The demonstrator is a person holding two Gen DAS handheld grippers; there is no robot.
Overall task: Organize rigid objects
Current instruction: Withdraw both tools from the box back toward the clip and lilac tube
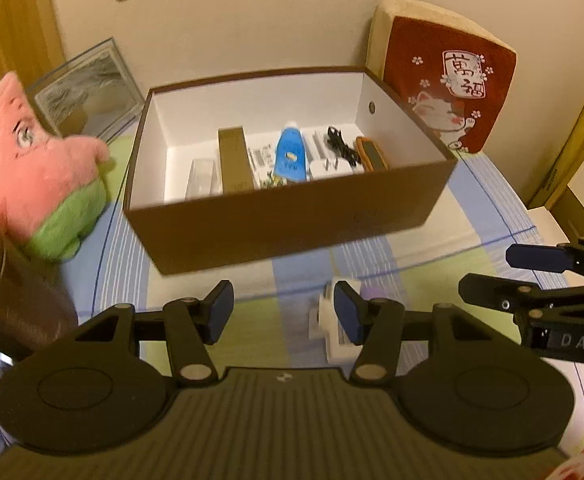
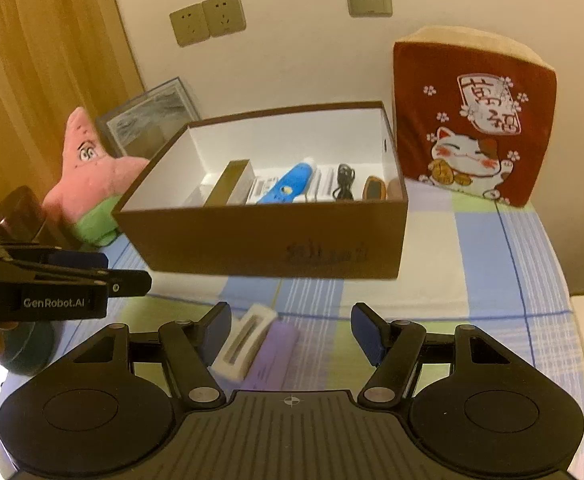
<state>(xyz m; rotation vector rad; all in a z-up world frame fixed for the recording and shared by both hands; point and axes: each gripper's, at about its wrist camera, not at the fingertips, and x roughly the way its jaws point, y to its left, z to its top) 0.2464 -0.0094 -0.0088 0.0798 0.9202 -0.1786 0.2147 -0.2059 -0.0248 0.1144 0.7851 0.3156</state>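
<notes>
An open brown box (image 1: 292, 216) (image 2: 260, 240) stands on the checked tablecloth. Inside lie a blue tube (image 1: 291, 152) (image 2: 290, 186), a tan carton (image 1: 234, 158) (image 2: 230, 182), a black cable (image 1: 338, 142) (image 2: 344, 186) and a white plug (image 1: 330, 168). In front of the box a white slotted block (image 2: 248, 340) (image 1: 326, 320) and a purple bar (image 2: 278, 350) rest on the cloth. My right gripper (image 2: 292, 332) hovers open over these two, touching neither. My left gripper (image 1: 284, 312) (image 2: 124, 276) is open and empty, with the white block just behind its right finger.
A pink star plush (image 1: 40, 168) (image 2: 88, 168) and a dark round container (image 1: 12, 304) (image 2: 20, 216) sit left of the box. A framed picture (image 1: 88, 88) leans on the wall behind. A red cat cushion (image 1: 448, 80) (image 2: 472, 120) stands at the back right. The table's edge curves along the right.
</notes>
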